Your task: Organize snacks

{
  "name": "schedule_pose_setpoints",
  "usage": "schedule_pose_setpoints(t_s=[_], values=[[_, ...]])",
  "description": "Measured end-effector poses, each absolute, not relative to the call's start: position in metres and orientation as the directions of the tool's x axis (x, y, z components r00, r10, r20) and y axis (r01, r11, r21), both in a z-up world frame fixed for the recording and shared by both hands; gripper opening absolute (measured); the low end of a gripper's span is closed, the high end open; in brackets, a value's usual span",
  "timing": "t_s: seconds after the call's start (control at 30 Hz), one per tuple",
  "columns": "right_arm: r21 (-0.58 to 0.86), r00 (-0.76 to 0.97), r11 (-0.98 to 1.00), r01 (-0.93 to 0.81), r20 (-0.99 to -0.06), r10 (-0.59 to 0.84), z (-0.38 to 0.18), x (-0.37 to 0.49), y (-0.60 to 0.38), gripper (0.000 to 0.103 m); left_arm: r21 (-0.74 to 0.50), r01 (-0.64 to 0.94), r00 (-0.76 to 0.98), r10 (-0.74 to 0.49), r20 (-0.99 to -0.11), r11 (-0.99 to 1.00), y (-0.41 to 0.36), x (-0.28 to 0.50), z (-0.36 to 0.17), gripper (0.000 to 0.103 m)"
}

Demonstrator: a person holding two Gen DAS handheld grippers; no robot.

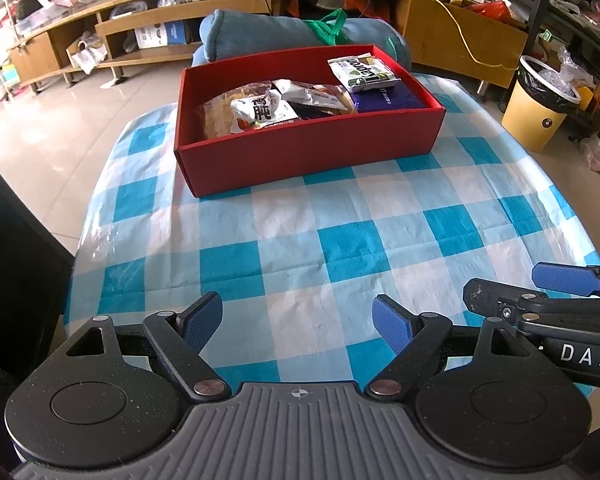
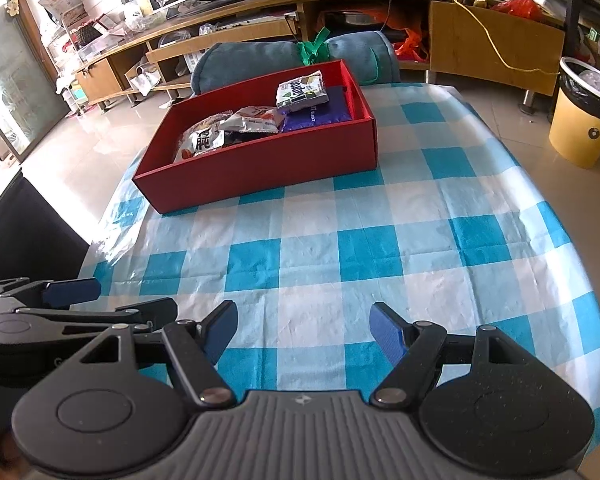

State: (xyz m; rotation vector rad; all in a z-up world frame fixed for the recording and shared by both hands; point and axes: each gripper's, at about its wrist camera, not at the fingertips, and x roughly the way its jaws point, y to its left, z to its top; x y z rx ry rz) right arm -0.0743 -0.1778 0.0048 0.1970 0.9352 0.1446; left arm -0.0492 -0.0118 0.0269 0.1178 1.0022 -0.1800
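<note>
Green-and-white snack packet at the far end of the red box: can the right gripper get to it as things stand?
Probably yes. The right gripper is open and empty, only bare tablecloth lies before the red box, and the packet sits on top, uncovered.

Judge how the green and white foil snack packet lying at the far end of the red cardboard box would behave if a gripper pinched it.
The green and white foil snack packet looks puffed and crinkled, so it would probably flex and feel light. Its glossy film may slip between pads. It rests loosely atop a dark blue pack, so a push would likely slide it.
</note>
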Motion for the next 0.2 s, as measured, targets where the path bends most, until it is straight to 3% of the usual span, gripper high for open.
schedule_pose_setpoints(t_s=[0.2], values=[[0.236,0.590,0.971,-0.041,-0.778,0.214,0.0049,-0.0784,-0.1798,0.068,0.001,0.203,0.520,-0.107,-0.847,0.979,-0.0106,-0.0494,0.0283,0.087]])
